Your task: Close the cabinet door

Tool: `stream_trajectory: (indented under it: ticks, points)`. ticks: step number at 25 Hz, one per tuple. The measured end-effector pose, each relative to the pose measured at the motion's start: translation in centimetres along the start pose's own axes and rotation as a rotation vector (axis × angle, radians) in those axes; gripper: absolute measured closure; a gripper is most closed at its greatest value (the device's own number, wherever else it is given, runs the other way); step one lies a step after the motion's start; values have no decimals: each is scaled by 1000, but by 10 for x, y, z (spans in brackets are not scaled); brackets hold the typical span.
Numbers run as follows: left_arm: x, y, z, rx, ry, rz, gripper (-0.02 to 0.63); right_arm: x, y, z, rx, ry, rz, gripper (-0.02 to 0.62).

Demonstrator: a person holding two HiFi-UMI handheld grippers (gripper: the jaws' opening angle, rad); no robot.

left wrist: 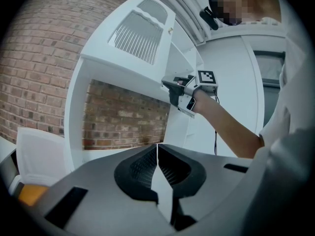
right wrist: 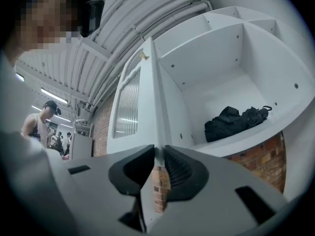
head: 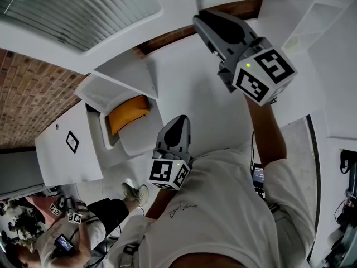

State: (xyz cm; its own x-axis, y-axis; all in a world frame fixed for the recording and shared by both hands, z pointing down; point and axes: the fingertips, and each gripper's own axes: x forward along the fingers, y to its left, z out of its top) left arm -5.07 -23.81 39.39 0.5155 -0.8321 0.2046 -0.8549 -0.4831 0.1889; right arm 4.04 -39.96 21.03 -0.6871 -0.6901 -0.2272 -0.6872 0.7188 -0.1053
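Observation:
The white cabinet door (right wrist: 129, 107) with a ribbed glass pane stands swung out from the upper cabinet (right wrist: 231, 68). My right gripper (right wrist: 156, 154) is shut on the door's lower edge, with the thin white edge pinched between its jaws. In the head view it is raised high (head: 202, 20), right of the ribbed pane (head: 83, 10). The left gripper view shows the door (left wrist: 140, 33) from the other side, with the right gripper (left wrist: 172, 90) at its lower corner. My left gripper (left wrist: 157, 154) is shut on nothing and hangs lower, in front of my chest (head: 181, 120).
A black bundle (right wrist: 236, 122) lies in the open cabinet compartment. An orange thing (head: 128, 113) sits in a white unit below. A brick wall (left wrist: 128, 119) lies behind the cabinet. Another person (head: 50, 233) sits at the lower left with grippers.

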Motion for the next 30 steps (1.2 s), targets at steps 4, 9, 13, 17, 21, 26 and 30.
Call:
stream_trajectory:
  ticks: [4, 9, 13, 17, 21, 26, 30]
  points:
    - [0, 1, -1, -9, 8, -8, 588, 2, -2, 1, -20, -1, -18, 526]
    - [2, 2, -4, -10, 8, -6, 588, 3, -6, -1, -38, -7, -43, 528]
    - [2, -3, -4, -19, 16, -35, 588, 3, -9, -1, -46, -8, -60, 529]
    - [2, -6, -7, -9, 22, -31, 588, 2, -11, 0, -80, -3, -82, 531]
    - [1, -3, -5, -17, 17, -23, 588, 4, -12, 2, -113, -5, -108, 532]
    - [-4, -1, -6, -20, 18, -11, 588, 5, -12, 1, -141, -19, -117, 532]
    - [-5, 1, -6, -14, 16, -6, 588, 7, -11, 1, -222, -14, -162, 534]
